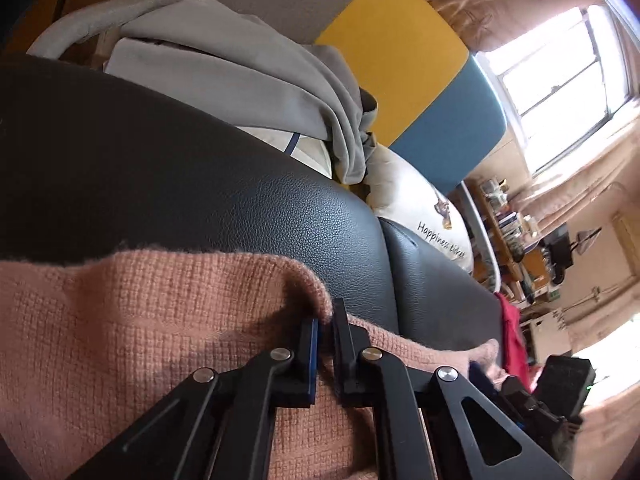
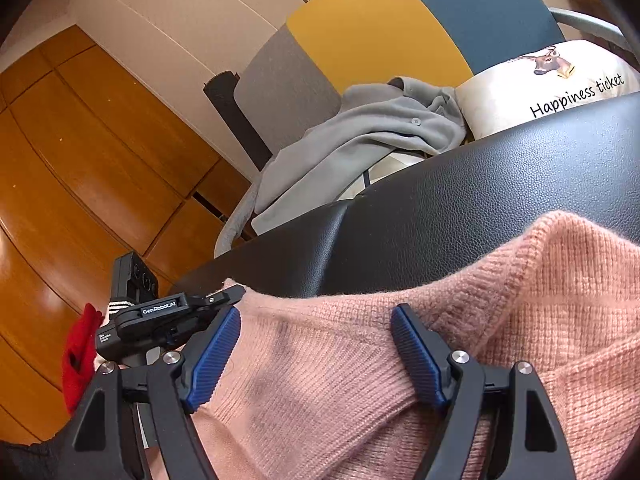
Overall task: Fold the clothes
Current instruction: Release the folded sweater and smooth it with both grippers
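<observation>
A pink knitted sweater lies over a black leather seat. My left gripper is shut on a raised fold at the sweater's upper edge, with the knit pinched between its pads. In the right wrist view the same sweater fills the lower half. My right gripper stands open just above it, its blue pads wide apart and nothing gripped. The left gripper shows at the sweater's left edge.
A grey garment is heaped behind the black seat, next to a white "Happiness ticket" pillow. A yellow and blue chair back rises behind. A red cloth hangs at the left, above the wooden floor.
</observation>
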`<act>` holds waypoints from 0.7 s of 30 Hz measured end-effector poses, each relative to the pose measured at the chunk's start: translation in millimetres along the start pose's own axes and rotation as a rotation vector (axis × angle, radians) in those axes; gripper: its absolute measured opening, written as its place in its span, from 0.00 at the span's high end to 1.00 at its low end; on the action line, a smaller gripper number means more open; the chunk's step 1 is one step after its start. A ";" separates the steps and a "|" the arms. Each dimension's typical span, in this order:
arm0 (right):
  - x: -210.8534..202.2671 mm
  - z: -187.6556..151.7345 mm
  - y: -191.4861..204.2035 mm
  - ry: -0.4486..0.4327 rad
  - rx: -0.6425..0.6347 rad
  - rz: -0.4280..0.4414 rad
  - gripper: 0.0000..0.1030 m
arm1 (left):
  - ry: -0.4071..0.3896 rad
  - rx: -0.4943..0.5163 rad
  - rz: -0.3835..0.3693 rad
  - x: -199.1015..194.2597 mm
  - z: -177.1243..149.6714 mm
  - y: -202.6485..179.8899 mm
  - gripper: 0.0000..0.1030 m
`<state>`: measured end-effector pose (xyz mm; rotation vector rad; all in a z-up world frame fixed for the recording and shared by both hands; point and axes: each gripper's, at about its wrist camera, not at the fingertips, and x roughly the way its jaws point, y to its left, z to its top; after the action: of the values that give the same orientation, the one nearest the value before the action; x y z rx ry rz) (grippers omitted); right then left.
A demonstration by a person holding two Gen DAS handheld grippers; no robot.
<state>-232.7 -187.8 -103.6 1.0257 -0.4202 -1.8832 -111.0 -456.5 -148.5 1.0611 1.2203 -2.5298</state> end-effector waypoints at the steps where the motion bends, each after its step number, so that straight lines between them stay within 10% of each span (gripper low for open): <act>1: -0.4 0.0 0.1 0.000 0.000 0.000 0.23 | -0.014 -0.010 0.001 -5.3 -0.6 -0.6 0.89; 10: -0.6 0.4 1.0 0.000 -0.004 -0.005 0.23 | -0.160 0.325 0.074 -38.6 -20.5 -68.7 0.51; 17: -1.8 0.5 -1.1 -0.005 0.003 0.008 0.23 | -0.011 0.459 0.163 14.8 -37.7 -68.1 0.50; 21: -2.4 0.2 -1.5 -0.011 0.010 0.014 0.23 | -0.004 0.365 0.109 11.6 -27.6 -53.3 0.54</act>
<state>-233.1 -185.1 -103.3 1.0174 -0.4426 -1.8763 -126.3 -399.1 -133.9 1.1544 0.6902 -2.7270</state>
